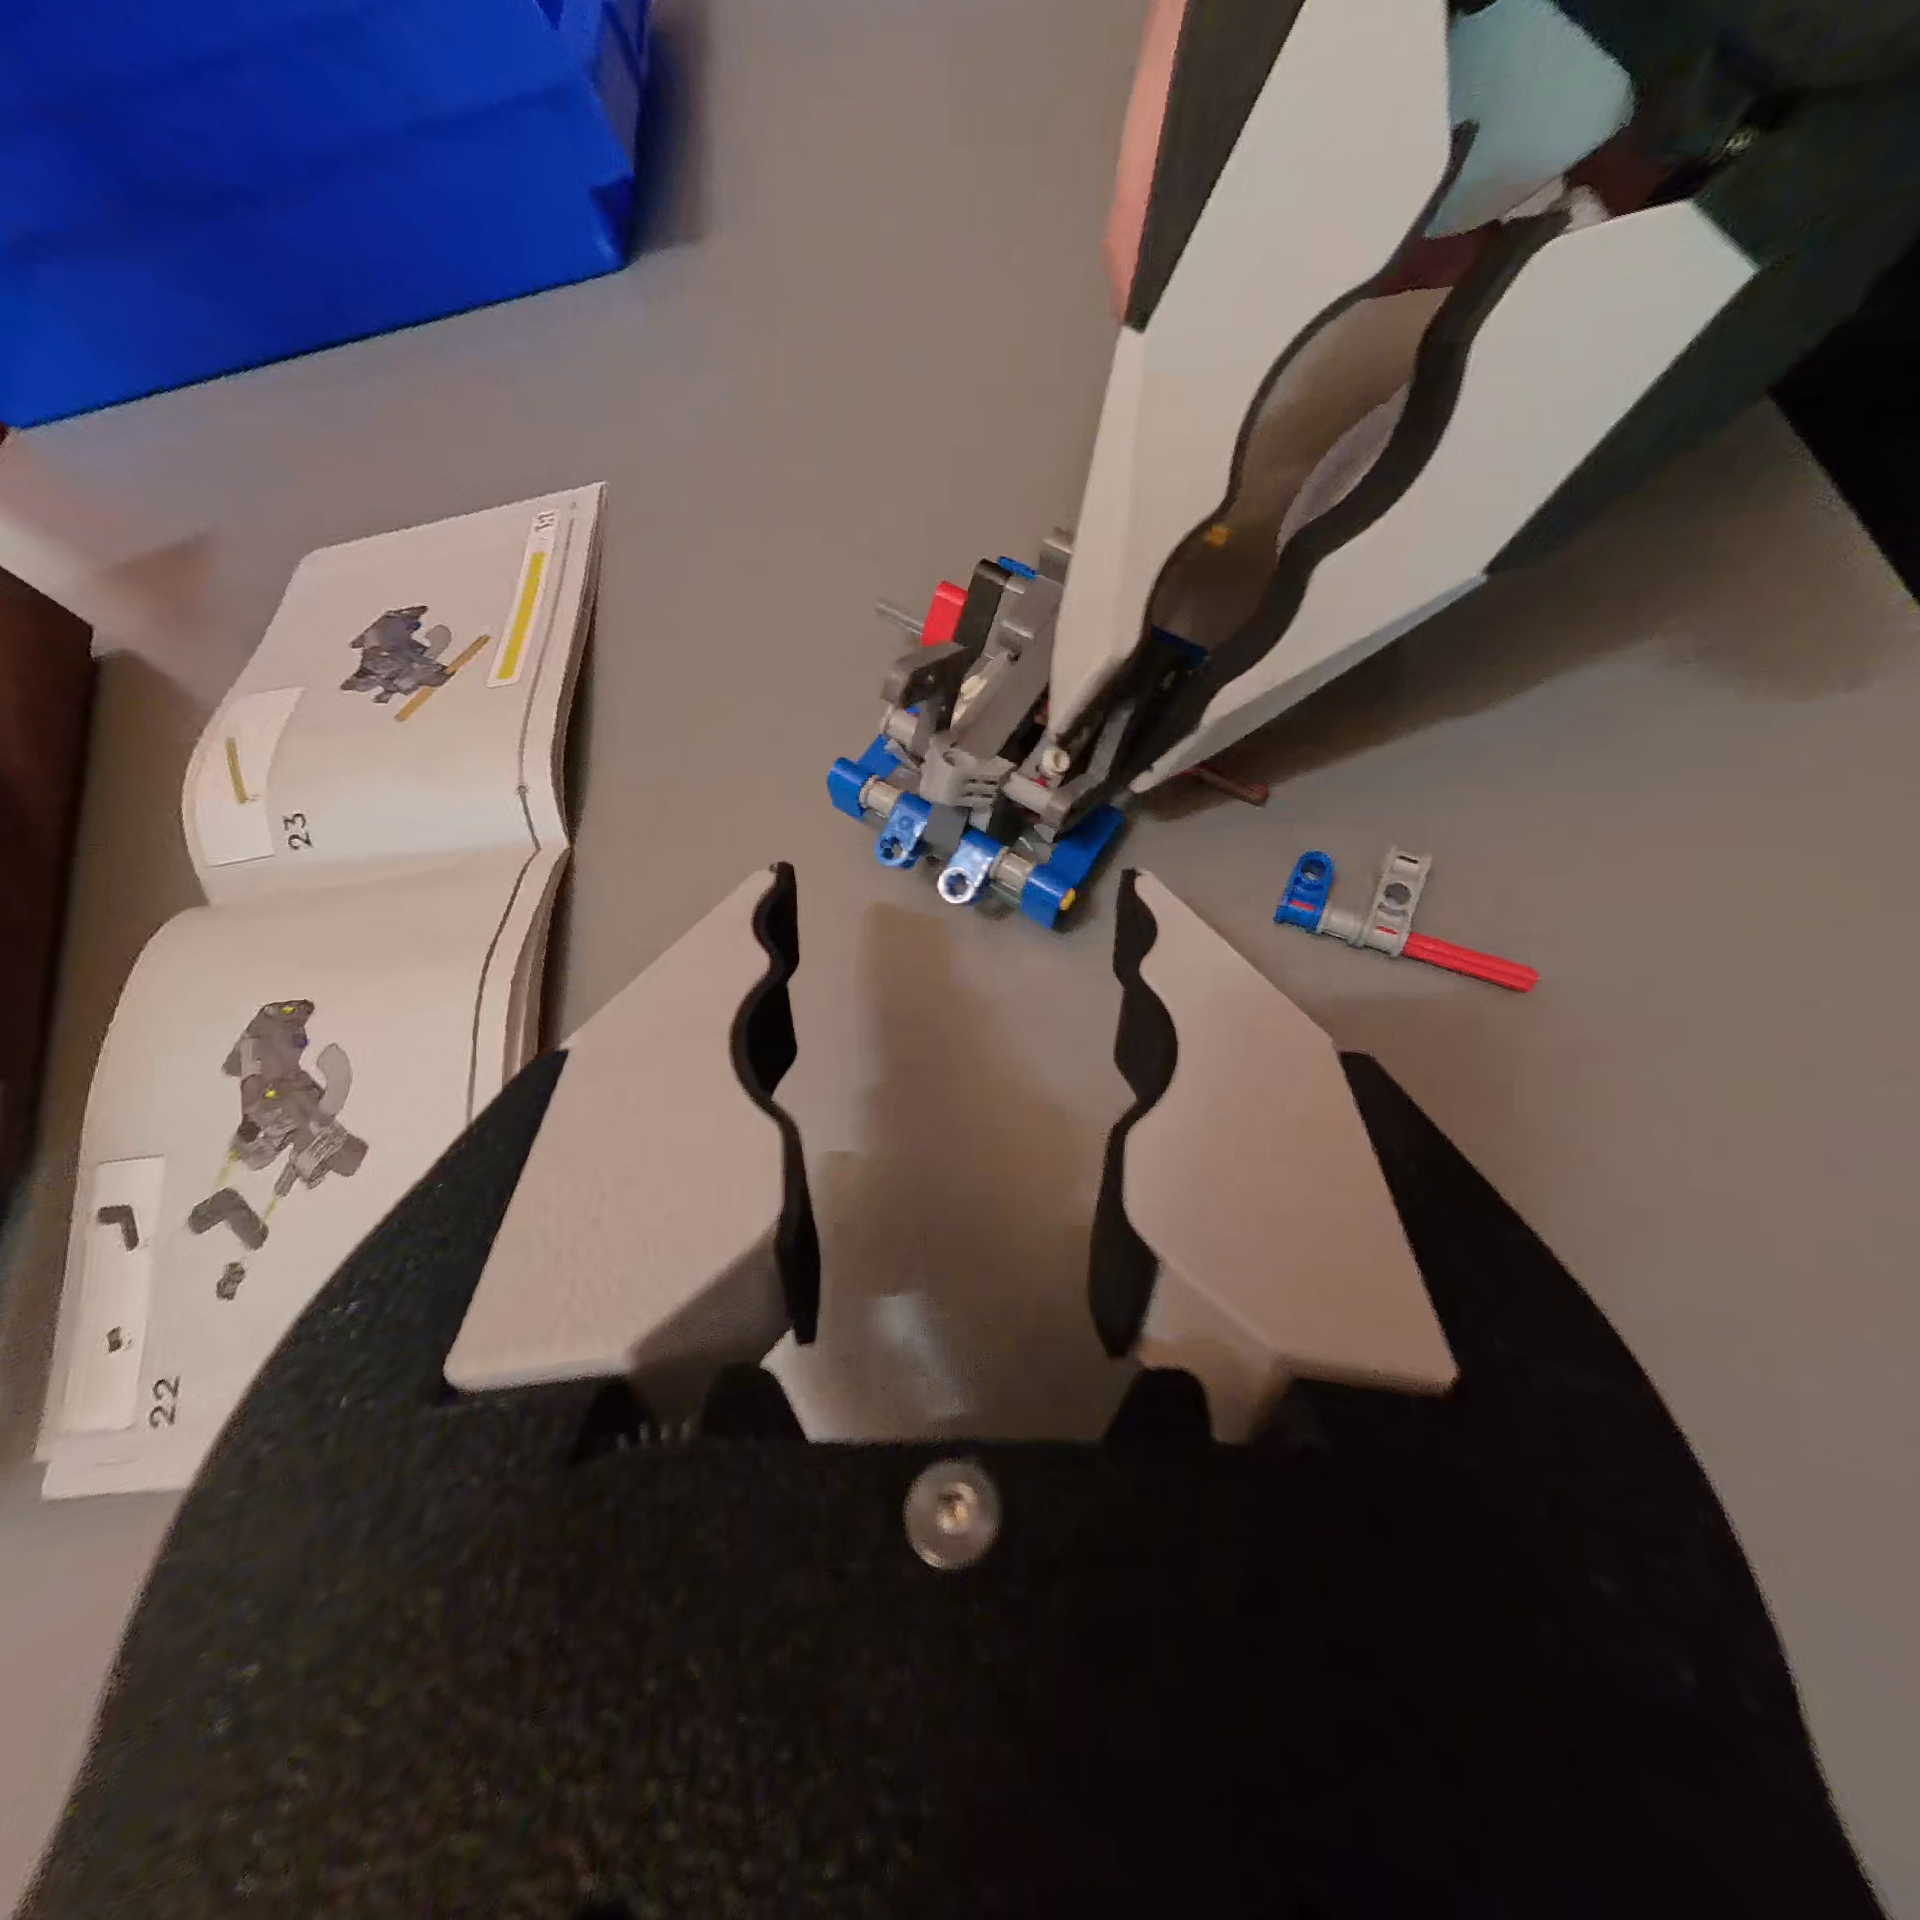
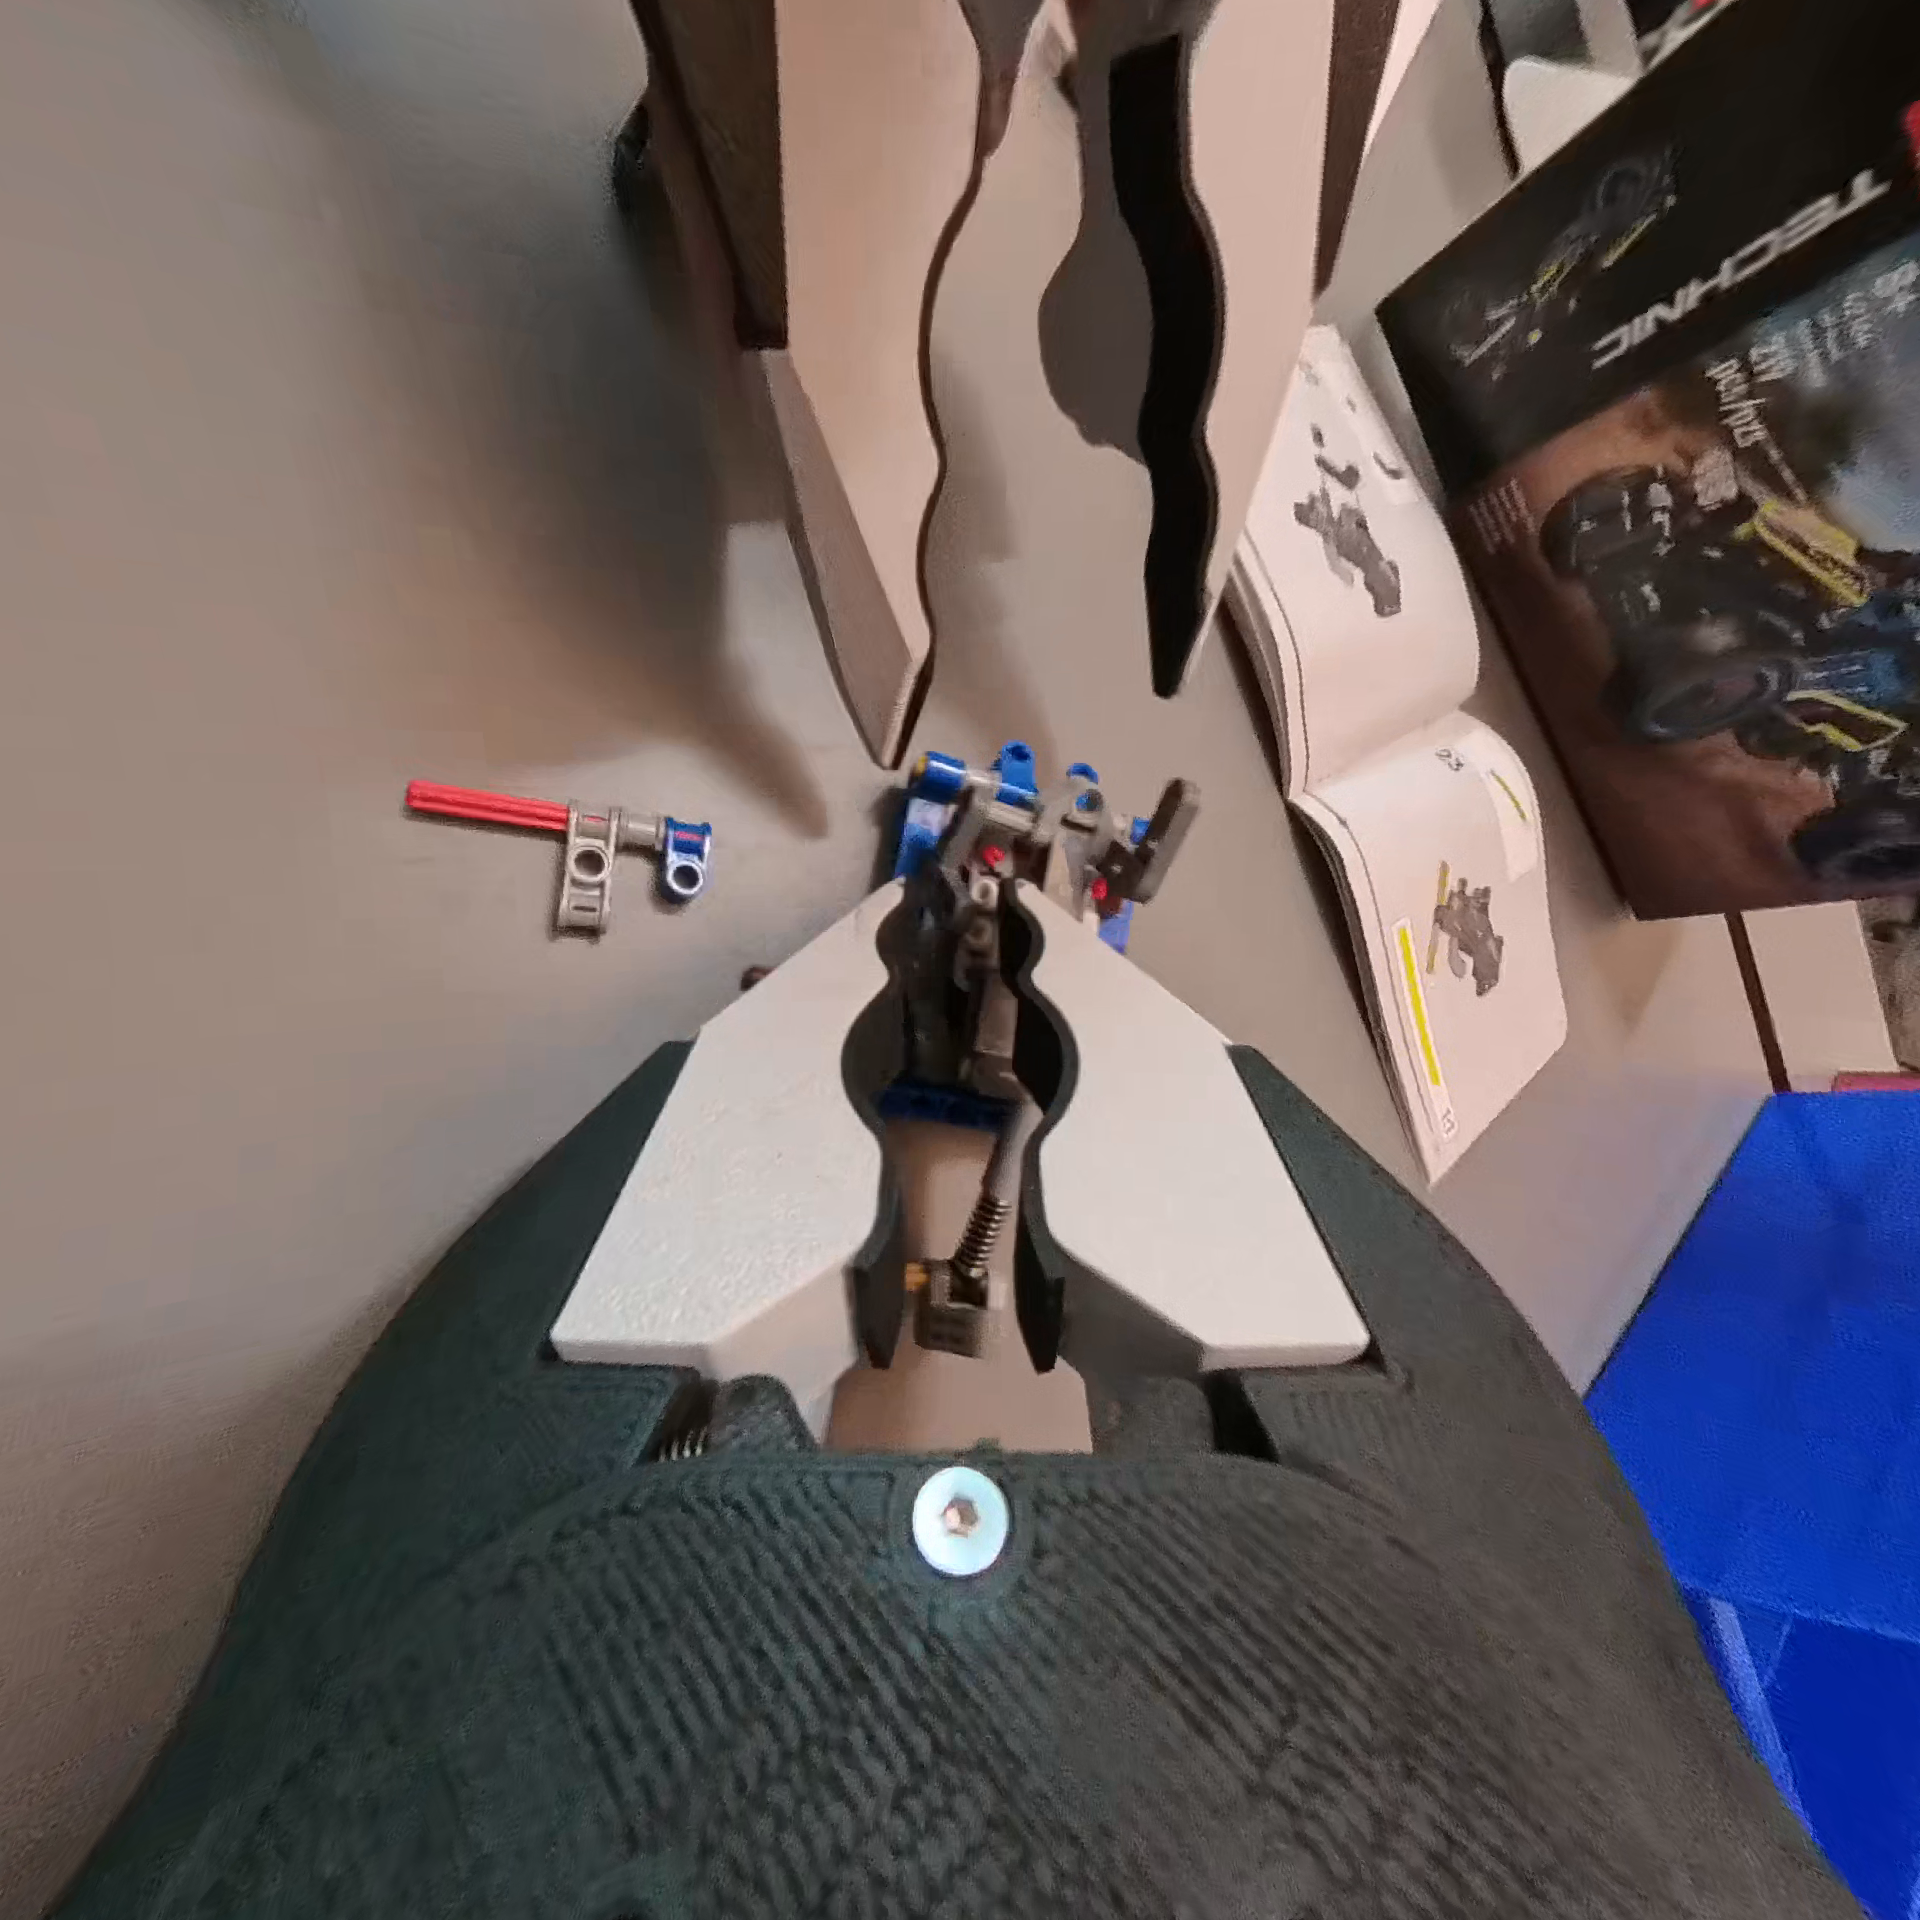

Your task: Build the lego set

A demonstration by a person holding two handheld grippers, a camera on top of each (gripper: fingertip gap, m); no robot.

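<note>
Model (image 1: pixel 987 769) is clamped by right gripper (image 2: pixel 961 914). Left gripper (image 1: pixel 956 883) hangs open, empty, just beside model. Loose axle piece (image 1: pixel 1392 920) lies near model on worktop (image 1: pixel 831 364).

Right gripper (image 2: pixel 961 914): fingers closed on brick assembly (image 2: pixel 1023 831), grey table (image 2: pixel 260 520).
Left gripper (image 2: pixel 1039 707): open, just beyond assembly.
Red-axle piece (image 2: pixel 566 836): left of assembly.
Booklet (image 2: pixel 1403 790): right of assembly.
</note>
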